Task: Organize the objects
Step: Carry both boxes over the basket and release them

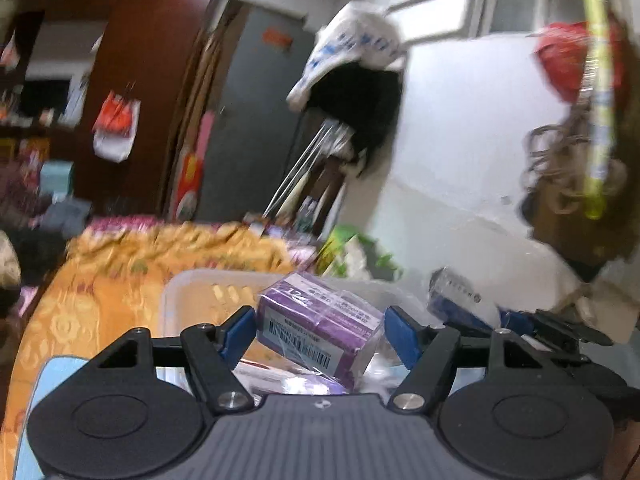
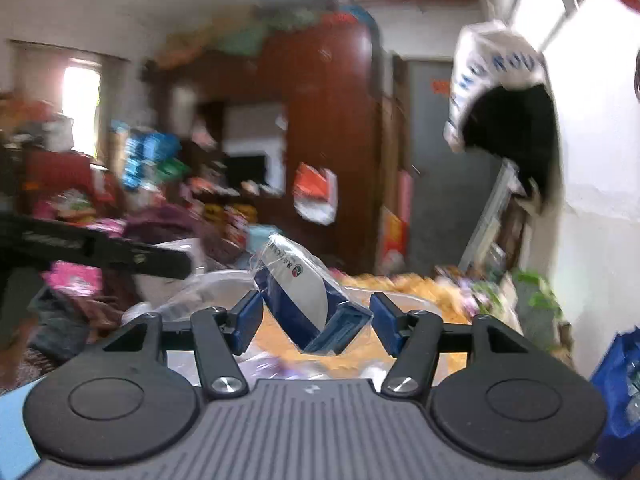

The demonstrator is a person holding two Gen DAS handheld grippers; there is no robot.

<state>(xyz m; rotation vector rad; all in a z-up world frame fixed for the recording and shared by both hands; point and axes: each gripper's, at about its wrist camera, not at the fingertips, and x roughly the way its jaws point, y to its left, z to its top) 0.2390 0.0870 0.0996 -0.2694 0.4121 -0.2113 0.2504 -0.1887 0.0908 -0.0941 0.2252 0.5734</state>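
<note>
So right now I've got a box in each hand. Closest in, bottom centre of the left view, my left gripper [image 1: 320, 330] has its blue pads on either side of a purple carton [image 1: 320, 330] wrapped in clear film, barcode facing me. It sits tilted between the fingers and the pads look like they're pinching it, though the right pad seems to be touching more film than cardboard, so I wouldn't swear the hold is solid.

Same deal on the other side: my right gripper [image 2: 316, 320] is closed around a blue and white carton [image 2: 304, 300], also in crinkly plastic wrap, tipped over at an angle with one end poking up toward the middle of the frame.

My guess is both are light, stiff cardboard that dents if I squeeze hard. The wrap is the annoying part, it's slippery and loose, so the box can slide inside it. Best bet is to clamp the flat long faces, near the middle, not the film tails.

Just behind the purple carton is a clear plastic bin [image 1: 176, 292], sitting on an orange patterned cloth [image 1: 112, 280]. That's probably where stuff goes.

Further back it's blurry: a white plastic bag [image 1: 352, 44] hanging upper centre, wardrobe [image 2: 328, 120] behind.
</note>
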